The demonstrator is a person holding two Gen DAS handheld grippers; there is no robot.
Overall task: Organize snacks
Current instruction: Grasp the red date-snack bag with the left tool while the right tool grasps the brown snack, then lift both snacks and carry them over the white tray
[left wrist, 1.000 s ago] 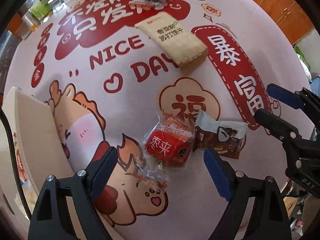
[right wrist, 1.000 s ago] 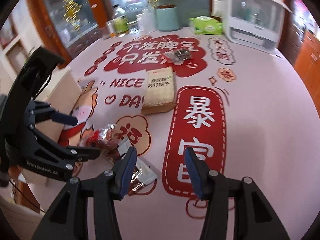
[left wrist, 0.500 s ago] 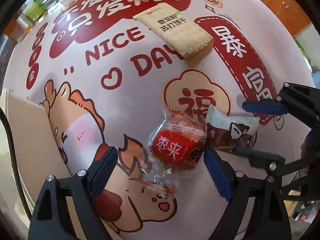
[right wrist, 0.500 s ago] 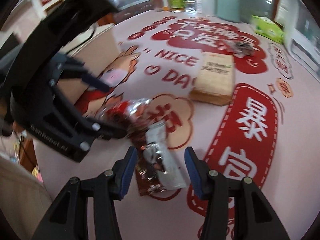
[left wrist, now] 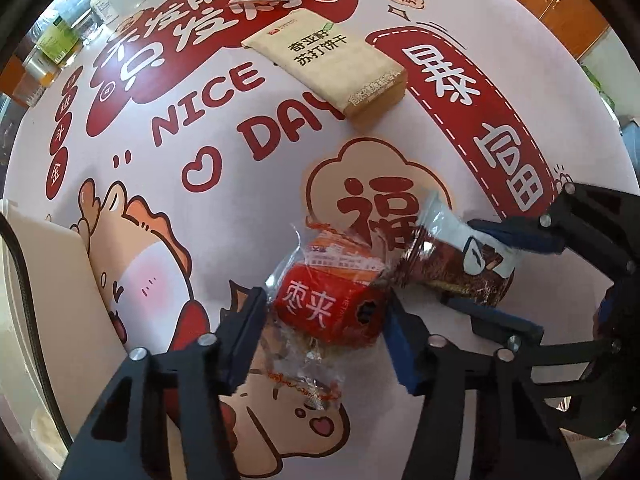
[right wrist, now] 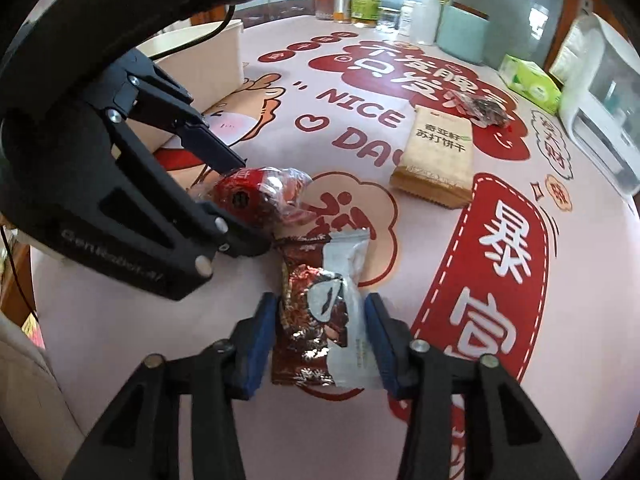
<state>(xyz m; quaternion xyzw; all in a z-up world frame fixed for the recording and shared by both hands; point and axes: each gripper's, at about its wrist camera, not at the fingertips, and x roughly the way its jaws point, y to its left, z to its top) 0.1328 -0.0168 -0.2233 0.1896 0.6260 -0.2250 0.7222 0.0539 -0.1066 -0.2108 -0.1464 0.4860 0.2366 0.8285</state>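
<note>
Both tongs are closing: left tongs point(left wrist: 324, 334) around the red snack point(left wrist: 328, 304), right tongs point(right wrist: 320, 340) around the brown packet point(right wrist: 320, 316). Nothing visibly sits in the box point(right wrist: 208, 60) at ten o'clock; the cracker pack point(right wrist: 436, 160) and dark packet point(right wrist: 480, 106) wait on the counter point(right wrist: 592, 240).

Both grippers are black, angular frames with blue pads lining the jaws and silver screws at the joints. The left gripper point(right wrist: 236, 196) carries faint grey lettering and a black cable; the right gripper point(right wrist: 320, 340) matches it.

Domestic dining or kitchen area.
Table laid with a festive printed tablecloth point(right wrist: 500, 240); jars and bottles point(right wrist: 362, 4) ranged along its far edge, a green tissue pack point(right wrist: 528, 82) and a white countertop appliance point(right wrist: 600, 92) beside them; orange wooden cabinet doors point(left wrist: 556, 4) behind; packaged snacks on the cloth.
</note>
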